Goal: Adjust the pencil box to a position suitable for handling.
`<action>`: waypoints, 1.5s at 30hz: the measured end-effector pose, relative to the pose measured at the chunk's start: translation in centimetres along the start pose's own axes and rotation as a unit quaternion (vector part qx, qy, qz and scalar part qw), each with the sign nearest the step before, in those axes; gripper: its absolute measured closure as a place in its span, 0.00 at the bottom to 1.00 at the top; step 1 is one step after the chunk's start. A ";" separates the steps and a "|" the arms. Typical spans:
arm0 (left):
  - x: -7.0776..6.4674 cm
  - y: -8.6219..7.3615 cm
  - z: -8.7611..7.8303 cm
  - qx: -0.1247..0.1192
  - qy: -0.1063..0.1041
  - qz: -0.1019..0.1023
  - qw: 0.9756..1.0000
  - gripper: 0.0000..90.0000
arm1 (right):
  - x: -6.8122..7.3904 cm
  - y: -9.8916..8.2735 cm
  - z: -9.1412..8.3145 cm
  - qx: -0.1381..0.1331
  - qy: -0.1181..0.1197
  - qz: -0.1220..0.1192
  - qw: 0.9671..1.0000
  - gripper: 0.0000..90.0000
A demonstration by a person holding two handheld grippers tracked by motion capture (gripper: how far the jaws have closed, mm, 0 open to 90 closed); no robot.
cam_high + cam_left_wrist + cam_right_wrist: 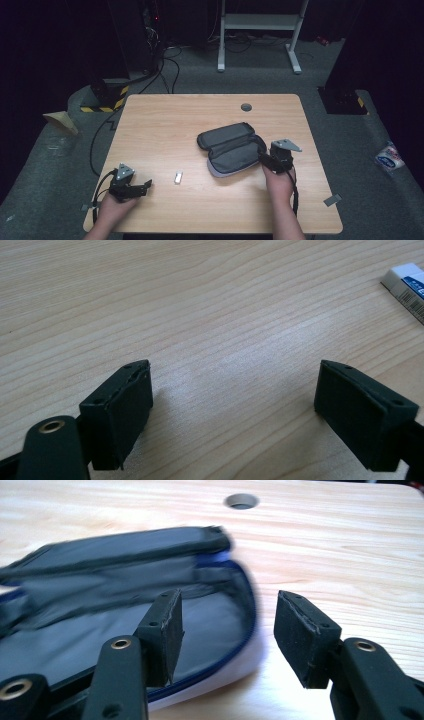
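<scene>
Fingers of both grippers are parted, empty. Right gripper [227, 635] straddles the rim of the unzipped pencil case [231, 148] mid-table; left gripper [134, 188] idles near the eraser [178, 177], which probably still needs packing.

Grey carpet [210, 75] (dim); white frame [260, 22]
</scene>
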State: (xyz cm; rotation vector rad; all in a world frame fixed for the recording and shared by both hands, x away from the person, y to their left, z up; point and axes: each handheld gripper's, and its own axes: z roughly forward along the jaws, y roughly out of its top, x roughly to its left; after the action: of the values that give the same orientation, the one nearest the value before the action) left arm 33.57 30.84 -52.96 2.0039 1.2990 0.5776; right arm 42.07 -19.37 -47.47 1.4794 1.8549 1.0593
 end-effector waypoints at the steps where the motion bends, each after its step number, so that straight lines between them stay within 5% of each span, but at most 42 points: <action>1: 0.0 0.0 0.0 0.000 0.000 0.000 1.000 0.18 | 0.0 0.0 0.0 0.000 0.000 0.000 1.000 0.50; 7: 0.0 0.0 0.0 -0.001 0.000 0.000 1.000 0.18 | -0.8 0.4 1.2 0.012 -0.008 -0.008 1.000 0.57; 12: 0.0 0.0 0.0 0.000 0.001 0.003 1.000 0.18 | -1.0 0.0 2.3 0.033 -0.008 -0.017 0.999 0.75; 18: 0.0 0.0 0.0 -0.001 0.000 0.000 1.000 0.18 | -0.5 -0.6 2.1 0.035 -0.001 -0.019 0.999 0.84; 45: 0.0 0.0 0.0 0.000 -0.003 0.002 1.000 0.18 | 4.3 -3.9 -1.4 0.001 0.067 -0.027 0.997 0.68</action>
State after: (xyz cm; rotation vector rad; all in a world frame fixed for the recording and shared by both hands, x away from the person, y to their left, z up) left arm 33.62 30.86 -52.96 2.0073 1.2906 0.5733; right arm 37.76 -15.93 -49.70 1.3809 1.9761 1.1558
